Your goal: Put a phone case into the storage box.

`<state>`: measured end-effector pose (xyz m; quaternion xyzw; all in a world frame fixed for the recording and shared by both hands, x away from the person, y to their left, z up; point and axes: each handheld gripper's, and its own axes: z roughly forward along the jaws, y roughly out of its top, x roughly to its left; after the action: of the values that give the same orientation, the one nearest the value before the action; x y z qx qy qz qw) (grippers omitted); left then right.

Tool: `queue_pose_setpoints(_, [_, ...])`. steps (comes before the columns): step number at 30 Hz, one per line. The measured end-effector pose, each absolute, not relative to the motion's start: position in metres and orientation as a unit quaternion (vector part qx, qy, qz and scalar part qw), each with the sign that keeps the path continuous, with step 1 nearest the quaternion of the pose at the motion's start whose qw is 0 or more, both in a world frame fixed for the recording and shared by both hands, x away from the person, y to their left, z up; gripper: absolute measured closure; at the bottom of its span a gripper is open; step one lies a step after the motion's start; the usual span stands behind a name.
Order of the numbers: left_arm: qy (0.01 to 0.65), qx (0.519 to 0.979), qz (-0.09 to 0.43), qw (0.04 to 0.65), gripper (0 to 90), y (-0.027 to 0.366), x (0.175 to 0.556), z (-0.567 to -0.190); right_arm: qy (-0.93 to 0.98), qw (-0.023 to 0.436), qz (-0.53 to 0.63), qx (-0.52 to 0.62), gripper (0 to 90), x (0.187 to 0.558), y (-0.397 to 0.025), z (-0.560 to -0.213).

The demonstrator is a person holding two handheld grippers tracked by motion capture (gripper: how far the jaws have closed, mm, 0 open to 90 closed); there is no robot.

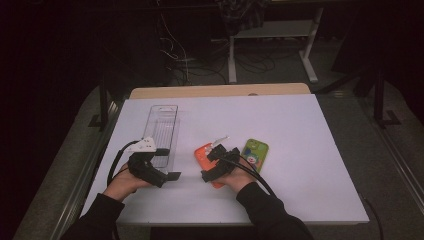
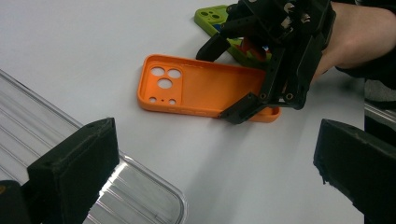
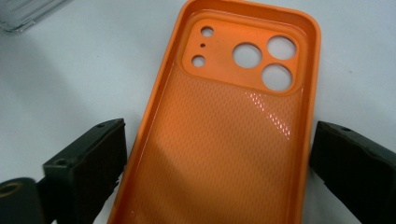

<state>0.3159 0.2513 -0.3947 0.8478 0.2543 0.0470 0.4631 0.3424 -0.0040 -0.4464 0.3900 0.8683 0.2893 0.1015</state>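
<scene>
Orange phone case (image 3: 233,135) lies flat on the white table, hollow side up, camera holes showing.

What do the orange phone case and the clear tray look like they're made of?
The orange phone case looks like soft moulded silicone or rubbery plastic: smooth rim, fine woven texture inside, a mild sheen. The clear tray looks like hard transparent plastic, glossy, with ribbed lines along its floor and bright glints on its rounded rim. Neither can be confirmed by look alone.

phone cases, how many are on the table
2. The orange case lies open side up between the right gripper's open jaws; the green case lies just beyond it, to its right in the high view.
</scene>
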Motion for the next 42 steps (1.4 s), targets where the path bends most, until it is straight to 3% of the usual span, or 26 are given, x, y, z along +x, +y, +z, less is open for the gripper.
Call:
queue_pose_setpoints(11, [0.257, 0.847, 0.045, 0.463, 0.0, 0.251, 0.316, -0.395, 0.863, 0.114, 0.276, 0.408, 10.2, 0.336, -0.001, -0.444])
queue_pose_setpoints(42, [0.26, 0.845, 0.043, 0.465, 0.0, 0.251, 0.316, -0.395, 0.852, 0.108, 0.291, 0.421, 14.7, 0.336, -0.005, -0.434])
